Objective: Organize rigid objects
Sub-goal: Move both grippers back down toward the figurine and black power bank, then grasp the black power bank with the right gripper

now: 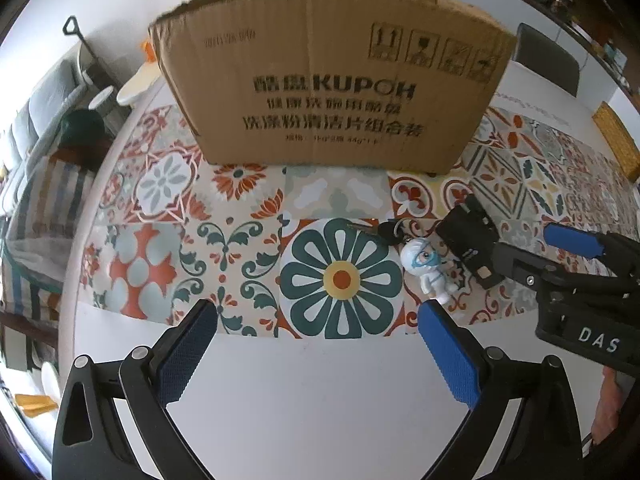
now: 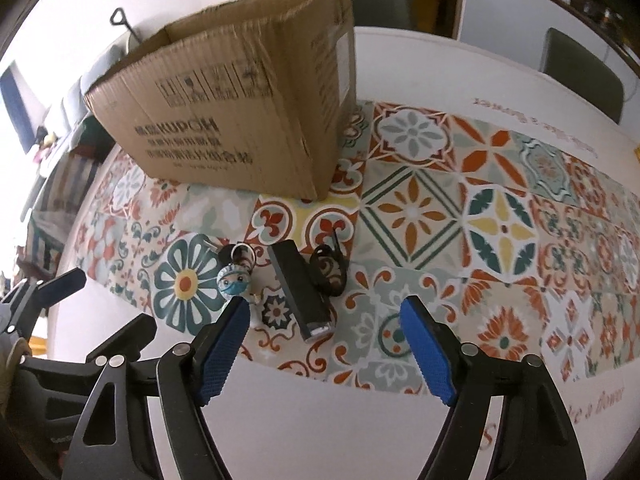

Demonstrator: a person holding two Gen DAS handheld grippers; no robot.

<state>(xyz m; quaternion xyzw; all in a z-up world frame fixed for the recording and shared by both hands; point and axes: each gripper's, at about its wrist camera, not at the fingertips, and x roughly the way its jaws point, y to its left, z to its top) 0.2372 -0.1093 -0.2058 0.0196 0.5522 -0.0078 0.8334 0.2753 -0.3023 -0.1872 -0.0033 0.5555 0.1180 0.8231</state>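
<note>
Both my claws are spread wide and hold nothing. My left claw (image 1: pixel 318 322) hovers over the flower tile at the counter (image 1: pixel 304 408) edge; my right claw (image 2: pixel 324 318) sits just short of the black bar (image 2: pixel 300 292), which points toward 11 o'clock between my fingers. At 10 o'clock from it stands the figurine (image 2: pixel 236 282), touching a key (image 2: pixel 230 254) on its ring; at 1 o'clock lies a black strap (image 2: pixel 330 270). The open box (image 2: pixel 224 120) waits at 11 o'clock, well apart.

I judge the bar stiff, smooth and fairly light, perhaps slick on its glossy faces, so I would pinch it across its narrow width near mid-length. The figurine looks hard, light and tippy, and the key would dangle from it.
</note>
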